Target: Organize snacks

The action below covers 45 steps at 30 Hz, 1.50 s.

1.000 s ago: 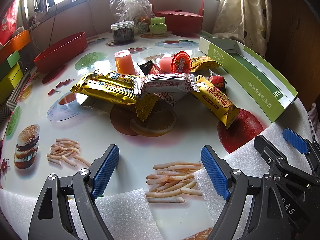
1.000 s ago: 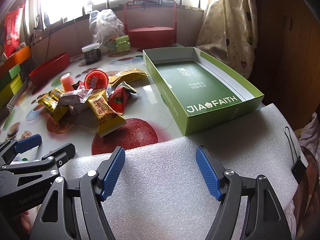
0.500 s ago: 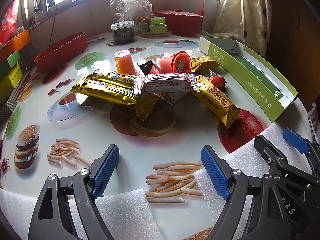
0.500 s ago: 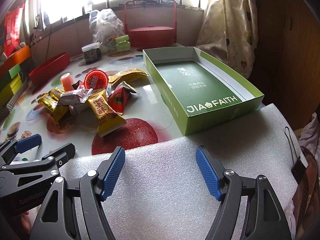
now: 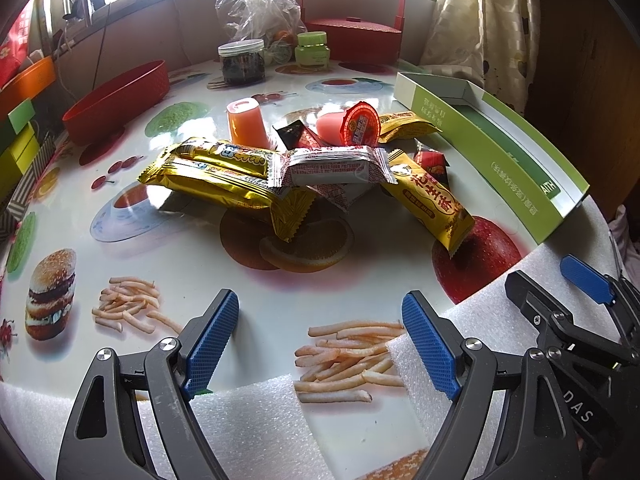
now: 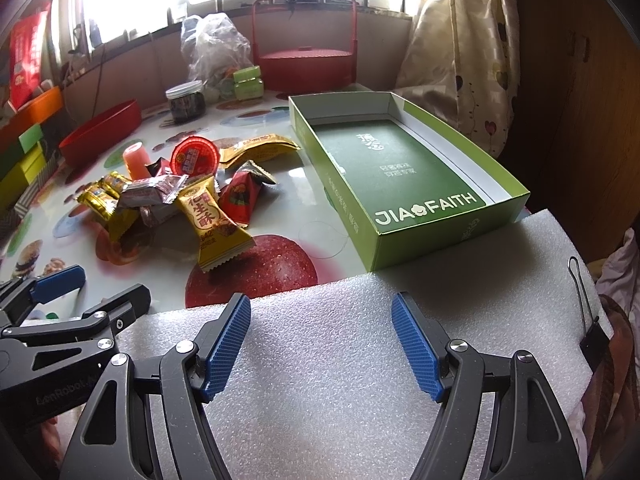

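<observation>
Left gripper [image 5: 320,330], its blue-padded fingers spread wide and holding nothing, is hovering low over the glossy fruit-and-fast-food-printed worktop [image 5: 192,256], just inside the near edge where strips of white foam sheet [image 5: 256,428] are lying. Right gripper [image 6: 320,340], likewise spread wide and empty, is hanging over a broader white foam sheet [image 6: 360,380] covering the near right corner; a black binder clip [image 6: 592,344] is clamping that sheet at the worktop edge. The pile of wrapped snacks [image 5: 320,168] is sitting at mid-worktop, ahead of the left gripper, with a bare printed band lying between fingertips and pile. Within the pile, two long gold-foil bars [image 5: 224,176] are lying to the left, a white-and-red wrapped bar [image 5: 332,166] is resting across the top, a gold peanut-crisp packet [image 5: 432,204] is tilting down to the right, and an orange jelly cup [image 5: 244,122] and a red-lidded jelly cup [image 5: 360,124] are sitting behind. The open green cardboard box [image 6: 436,236], empty inside, is standing right of the pile, its near corner touching the foam; a clear strip of worktop is separating its long left wall from the nearest wrappers. A red oval plastic basin [image 5: 120,100] is standing well apart at far left, and a dark lidded jar [image 5: 242,62] and a red handled basket [image 5: 352,36] are lining the far edge.
</observation>
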Tool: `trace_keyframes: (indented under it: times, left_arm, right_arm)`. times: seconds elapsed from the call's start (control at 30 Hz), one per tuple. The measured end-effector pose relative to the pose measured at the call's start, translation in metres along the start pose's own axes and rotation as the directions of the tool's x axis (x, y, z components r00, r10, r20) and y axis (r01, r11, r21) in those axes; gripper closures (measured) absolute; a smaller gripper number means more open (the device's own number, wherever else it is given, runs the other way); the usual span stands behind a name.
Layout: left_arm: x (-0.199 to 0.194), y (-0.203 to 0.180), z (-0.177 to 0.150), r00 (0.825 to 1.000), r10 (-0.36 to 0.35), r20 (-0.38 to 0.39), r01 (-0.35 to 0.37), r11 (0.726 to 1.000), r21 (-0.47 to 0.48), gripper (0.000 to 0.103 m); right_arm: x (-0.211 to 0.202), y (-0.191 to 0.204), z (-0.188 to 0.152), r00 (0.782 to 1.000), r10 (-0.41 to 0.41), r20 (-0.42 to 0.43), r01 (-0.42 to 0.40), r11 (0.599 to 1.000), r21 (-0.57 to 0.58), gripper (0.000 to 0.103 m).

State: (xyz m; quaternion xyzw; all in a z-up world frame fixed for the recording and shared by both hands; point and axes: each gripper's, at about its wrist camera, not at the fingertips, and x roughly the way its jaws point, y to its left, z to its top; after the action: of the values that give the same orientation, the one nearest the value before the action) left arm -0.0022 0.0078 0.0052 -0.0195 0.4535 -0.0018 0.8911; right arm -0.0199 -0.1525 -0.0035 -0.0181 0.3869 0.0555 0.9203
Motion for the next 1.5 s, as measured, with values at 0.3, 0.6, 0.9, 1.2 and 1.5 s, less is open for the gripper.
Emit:
trace_keyframes:
  times: [0.3,0.6,0.9,1.2,1.5]
  left_arm:
    - [-0.016,0.033,0.010,0.998,-0.053,0.021,0.055,0.996,-0.069,0.019]
    - [-0.023,0.077,0.024,0.996,-0.057,0.065,0.068,0.981,-0.180,0.019]
    - [-0.018,0.078,0.032,0.994,-0.085,0.065,0.095,0.981,-0.169,0.019]
    - [-0.011,0.069,0.039,0.992,-0.118,0.052,0.125,0.981,-0.151,0.019]
    - [-0.007,0.077,0.038,0.992,-0.116,0.046,0.123,0.977,-0.172,0.019]
  right_arm:
    - [-0.013,0.021,0.011,0.995,0.092,0.043,-0.087,0.990,-0.107,0.030]
    - [0.004,0.050,0.041,0.985,0.171,0.001,-0.166,0.958,-0.232,0.031]
    - [0.036,0.057,0.057,0.984,0.170,-0.049,-0.177,0.953,-0.244,0.043]
    - [0.046,0.058,0.055,0.980,0.179,-0.091,-0.196,0.949,-0.246,0.075]
    - [0.036,0.066,0.050,0.933,0.337,-0.123,-0.358,0.895,-0.267,0.081]
